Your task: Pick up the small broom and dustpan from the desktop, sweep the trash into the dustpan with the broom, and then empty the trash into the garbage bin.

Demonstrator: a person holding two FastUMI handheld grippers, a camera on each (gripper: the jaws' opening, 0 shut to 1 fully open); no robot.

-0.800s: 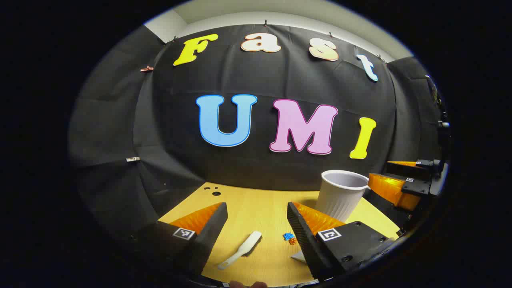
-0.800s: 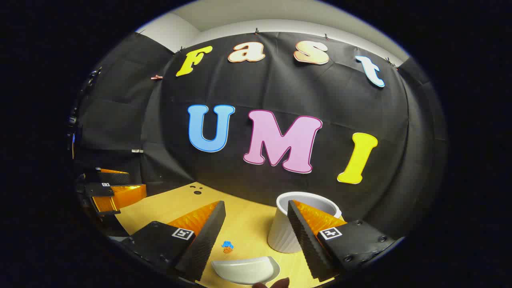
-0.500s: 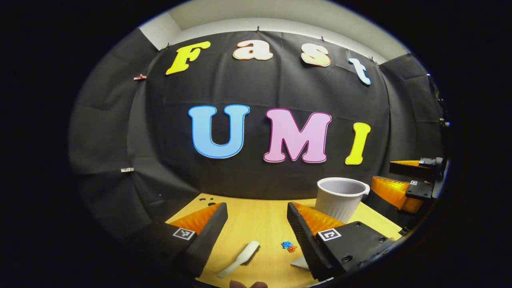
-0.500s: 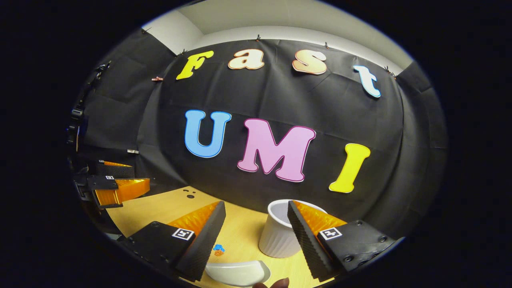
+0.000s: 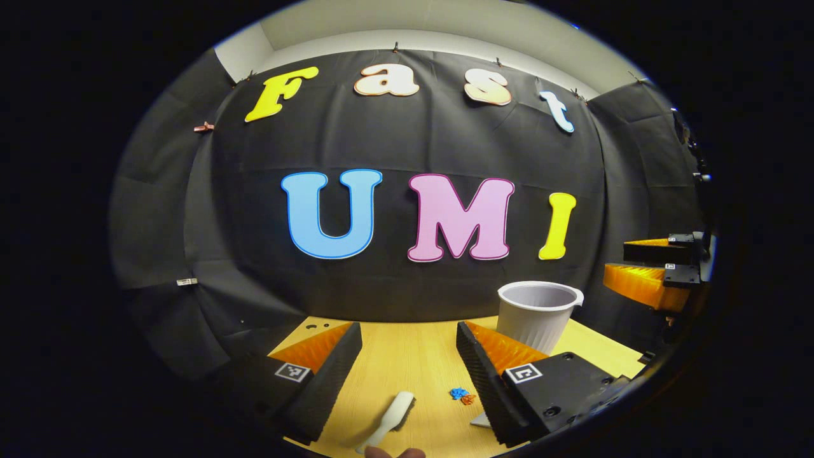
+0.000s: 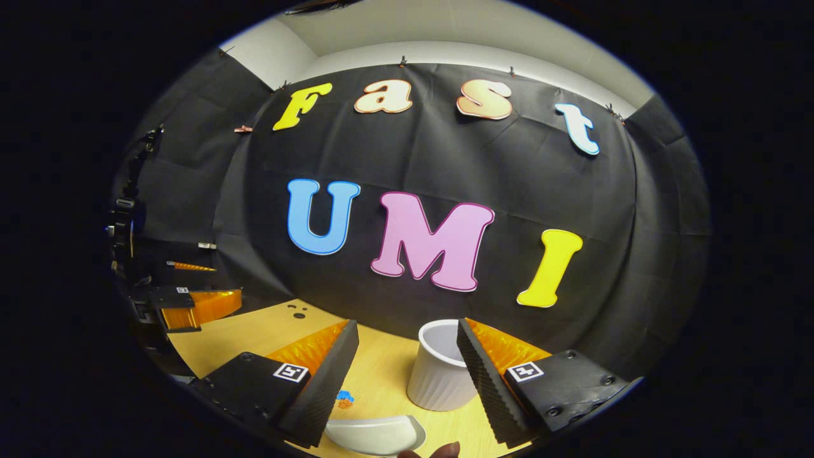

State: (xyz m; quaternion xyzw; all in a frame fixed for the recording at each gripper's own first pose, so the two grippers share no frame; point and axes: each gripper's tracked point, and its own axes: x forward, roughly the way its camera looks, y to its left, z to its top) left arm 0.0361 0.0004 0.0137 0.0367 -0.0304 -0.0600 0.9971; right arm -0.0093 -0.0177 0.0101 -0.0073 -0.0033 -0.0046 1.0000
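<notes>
1. On the pale wooden desk [image 5: 413,356], a small white plastic broom [image 5: 389,423] lies between the left claw [image 5: 407,369]'s spread fingers, lined up for a grab.
2. A white curved plastic dustpan [image 6: 375,436] lies under the right claw [image 6: 407,372], also spread, nothing held.
3. Blue and orange trash scraps [image 5: 462,396] sit near the ribbed white plastic bin [image 5: 537,315], likely a short tip away.

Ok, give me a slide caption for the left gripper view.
Open left tongs poised above the small broom on the desktop, trash and garbage bin just beyond.
</notes>
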